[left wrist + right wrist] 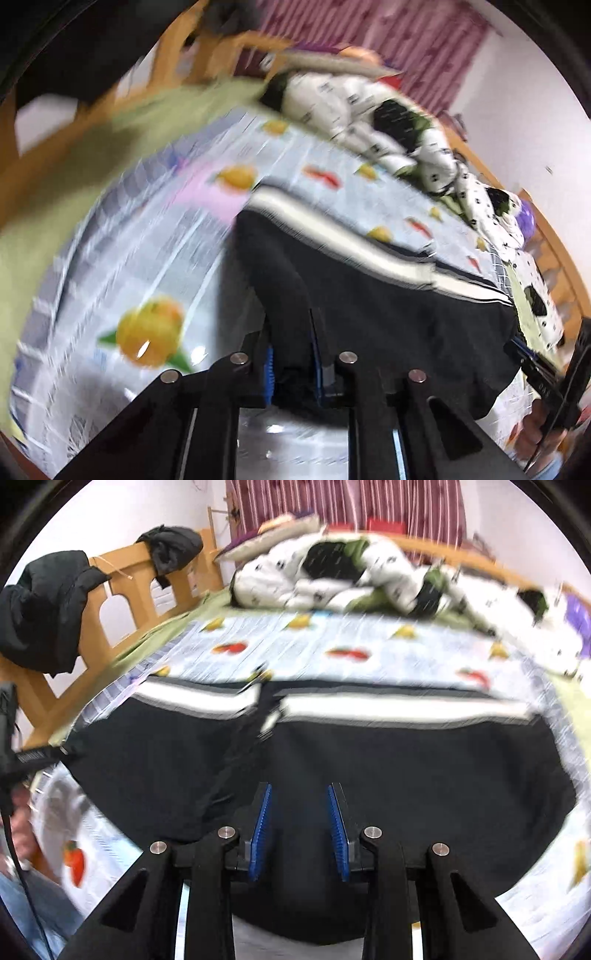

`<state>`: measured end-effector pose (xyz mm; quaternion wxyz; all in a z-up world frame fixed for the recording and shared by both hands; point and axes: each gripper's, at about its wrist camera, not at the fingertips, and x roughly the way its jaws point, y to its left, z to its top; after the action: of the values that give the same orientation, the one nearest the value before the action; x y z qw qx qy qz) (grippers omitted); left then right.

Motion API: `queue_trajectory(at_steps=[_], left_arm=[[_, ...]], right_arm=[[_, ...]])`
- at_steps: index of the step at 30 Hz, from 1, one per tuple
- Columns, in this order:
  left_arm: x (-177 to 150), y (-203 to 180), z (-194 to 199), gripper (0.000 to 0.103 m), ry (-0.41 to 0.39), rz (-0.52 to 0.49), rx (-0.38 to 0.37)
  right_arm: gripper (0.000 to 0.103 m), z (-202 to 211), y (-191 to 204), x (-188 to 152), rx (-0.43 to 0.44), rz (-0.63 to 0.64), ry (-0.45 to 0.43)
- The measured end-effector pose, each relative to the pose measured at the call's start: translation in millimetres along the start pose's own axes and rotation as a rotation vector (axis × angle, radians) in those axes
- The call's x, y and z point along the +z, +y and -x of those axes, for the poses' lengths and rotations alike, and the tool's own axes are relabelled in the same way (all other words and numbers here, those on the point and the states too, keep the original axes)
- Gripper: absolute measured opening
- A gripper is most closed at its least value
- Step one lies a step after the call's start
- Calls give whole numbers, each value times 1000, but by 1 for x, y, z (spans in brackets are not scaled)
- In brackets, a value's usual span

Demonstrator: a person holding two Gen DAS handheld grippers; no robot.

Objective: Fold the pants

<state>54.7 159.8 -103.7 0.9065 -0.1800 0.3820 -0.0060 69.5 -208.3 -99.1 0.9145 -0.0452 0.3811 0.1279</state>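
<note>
On the bed [369, 642], spread over a pale blue sheet [295, 646] printed with fruit and vegetables, lie the black pants [406, 768], with a white stripe [388, 709] running along their far edge. They are already doubled over, so that the stripe shows as two lengths that meet near the middle of the right wrist view. Both views are blurred.

The right claw [300, 830] hangs just above the near part of the pants, its jaws set apart with a moderate gap and only dark cloth seen between the blue ribbed pads [260, 834]; nothing is gripped there. The left claw [293, 365] is at the left end of the garment. Its pads [269, 373] stand close together with a fold of the black cloth [288, 302] rising between them, so it appears to be clamped on the pants, with the fabric drawn up from the sheet at that corner.

In the left wrist view the other black tool body [546, 373] shows at the right edge, beside the far end of the pants, with a hand below it. In the right wrist view the left tool [22, 753] shows at the left edge, touching the corner of the garment.

Beyond the pants, along the far side of the bed, a rumpled white duvet [332, 576] with black and green patches is heaped up. A wooden bed end [122, 590] stands to the left with two dark jackets [48, 609] draped over it. Striped red curtains [347, 502] hang behind.
</note>
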Motion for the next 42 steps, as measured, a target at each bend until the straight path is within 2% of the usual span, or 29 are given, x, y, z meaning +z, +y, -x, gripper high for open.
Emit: queue_trajectory(at_steps=[3, 7, 11, 14, 17, 19, 20, 21, 22, 24, 25, 27, 29, 31, 34, 36, 38, 39, 42], left_arm=[[9, -60, 16, 12, -79, -147, 9], [-5, -153, 22, 12, -122, -332, -55], [-39, -230, -6, 11, -55, -416, -173], [-74, -264, -46, 11, 54, -419, -226], [-109, -282, -78, 11, 137, -458, -249], [-120, -283, -82, 12, 132, -486, -236], [-120, -281, -75, 16, 123, -491, -263], [-118, -278, -68, 26, 131, -487, -313], [-114, -273, -60, 31, 144, -477, -375], [-109, -260, -42, 44, 122, -471, -404], [-107, -251, -31, 46, 91, -471, -395], [-107, -233, -15, 63, 40, -449, -358], [-103, -205, 1, 66, -13, -401, -285], [-102, -180, 6, 70, -32, -377, -209], [-106, -143, 2, 73, 7, -315, -144], [-112, -127, -7, 73, 63, -263, -131], [-118, -121, -17, 73, 108, -226, -143], [-120, -122, -21, 73, 117, -218, -148], [-121, -137, -39, 73, 153, -195, -186]], right_arm=[[31, 8, -37, 6, -19, -9, -6], [31, 15, -92, -6, -52, -85, -26], [31, 22, -135, -22, -107, -154, -21], [31, 32, -156, -32, -123, -206, -38], [31, 38, -172, -37, -114, -251, -42], [35, 37, -175, -39, -80, -278, -31], [36, 34, -176, -39, -62, -281, -18], [37, 31, -174, -38, -44, -281, -7], [38, 30, -173, -39, -32, -278, -2], [42, 21, -163, -38, 19, -269, 12], [45, 16, -157, -37, 57, -272, 21], [46, 4, -145, -33, 139, -289, 39], [47, -11, -132, -30, 226, -307, 68], [48, -29, -117, -27, 295, -320, 110], [48, -68, -94, -20, 358, -302, 234], [47, -87, -88, -19, 386, -317, 268], [21, -93, -86, -14, 417, -320, 257], [12, -91, -86, -9, 450, -317, 243], [10, -61, -94, 10, 500, -314, 123]])
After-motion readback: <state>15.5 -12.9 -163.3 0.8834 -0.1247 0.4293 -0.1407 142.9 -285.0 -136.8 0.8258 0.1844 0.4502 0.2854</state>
